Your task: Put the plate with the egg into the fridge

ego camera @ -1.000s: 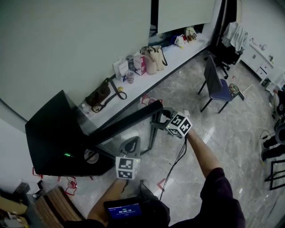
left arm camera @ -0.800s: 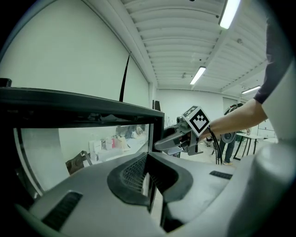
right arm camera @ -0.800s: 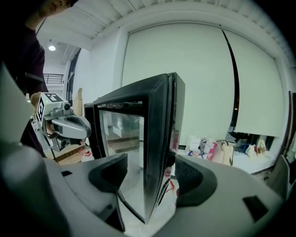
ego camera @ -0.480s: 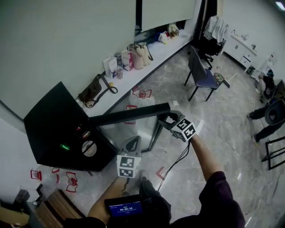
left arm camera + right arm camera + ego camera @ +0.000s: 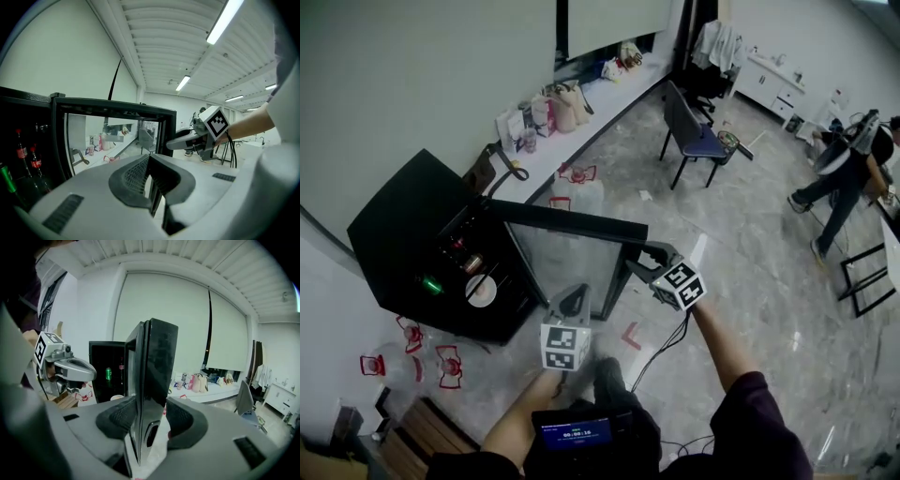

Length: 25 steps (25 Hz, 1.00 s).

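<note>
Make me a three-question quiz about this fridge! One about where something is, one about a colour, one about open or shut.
1. Where is the plate? A on the floor B inside the fridge C on top of it
2. What colour is the fridge? A white B red C black
3. The fridge door is A open B shut C gone
Answers: B, it sits on a shelf inside; C, its casing is black; A, the door stands swung out.
</note>
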Tool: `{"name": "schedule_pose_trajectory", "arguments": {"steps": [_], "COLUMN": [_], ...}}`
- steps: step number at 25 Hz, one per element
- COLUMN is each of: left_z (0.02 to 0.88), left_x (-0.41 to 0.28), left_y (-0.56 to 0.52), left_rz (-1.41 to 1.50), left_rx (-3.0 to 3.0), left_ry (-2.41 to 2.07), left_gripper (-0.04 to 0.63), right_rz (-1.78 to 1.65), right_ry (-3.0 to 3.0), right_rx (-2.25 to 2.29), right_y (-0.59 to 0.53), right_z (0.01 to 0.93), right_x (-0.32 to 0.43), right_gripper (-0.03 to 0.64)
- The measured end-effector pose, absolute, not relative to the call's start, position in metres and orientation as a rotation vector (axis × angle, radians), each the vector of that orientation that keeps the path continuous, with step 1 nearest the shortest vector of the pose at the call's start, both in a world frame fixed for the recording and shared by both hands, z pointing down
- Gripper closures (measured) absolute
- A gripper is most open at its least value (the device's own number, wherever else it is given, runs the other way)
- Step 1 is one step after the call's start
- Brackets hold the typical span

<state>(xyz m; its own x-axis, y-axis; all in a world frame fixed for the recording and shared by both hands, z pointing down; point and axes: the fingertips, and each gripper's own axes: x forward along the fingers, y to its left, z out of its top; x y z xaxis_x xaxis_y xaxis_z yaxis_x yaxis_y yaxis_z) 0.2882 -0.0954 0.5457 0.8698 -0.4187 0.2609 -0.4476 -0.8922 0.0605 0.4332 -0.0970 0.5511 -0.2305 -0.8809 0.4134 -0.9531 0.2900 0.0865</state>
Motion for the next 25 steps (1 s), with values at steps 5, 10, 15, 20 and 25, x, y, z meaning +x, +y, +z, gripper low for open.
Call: {"name": "schedule_pose_trajectory", "arguments": {"steps": [5,10,15,20,25], "left_z": [0.552,0.547,0.546,0.54,0.555], "left_x": [0.271,0.252,0.214,0.163,0.09], "left_y": [-0.052,-0.021,-0.02,-0.021,-0.018], "left_rz": [0.362,0.348,0.314,0.32,0.268], "left_rx": [2.923,2.945,2.912,2.823,2.613], "left_ry": [-0.64,-0.674,-0.837,-1.099,-1.407], "left_gripper": [0.586,0.586,0.586,0.586,0.586], "right_rz": [0.242,0.206,0.131,0.058,0.065], "right_ry": [-2.252,-2.328,-2.444,-2.594,-2.737], "right_rx": [1.632,1.627,1.398,1.179,0.954], "right_y": [-0.054,-0.02,-0.003,0.0,-0.004], "right_z": [0.551,0.545,0.544,0.534,0.529], "right_x": [0.372,0.323,0.265,0.217,0.169], "right_gripper": [0.417,0.417,0.417,0.436,0.473]}}
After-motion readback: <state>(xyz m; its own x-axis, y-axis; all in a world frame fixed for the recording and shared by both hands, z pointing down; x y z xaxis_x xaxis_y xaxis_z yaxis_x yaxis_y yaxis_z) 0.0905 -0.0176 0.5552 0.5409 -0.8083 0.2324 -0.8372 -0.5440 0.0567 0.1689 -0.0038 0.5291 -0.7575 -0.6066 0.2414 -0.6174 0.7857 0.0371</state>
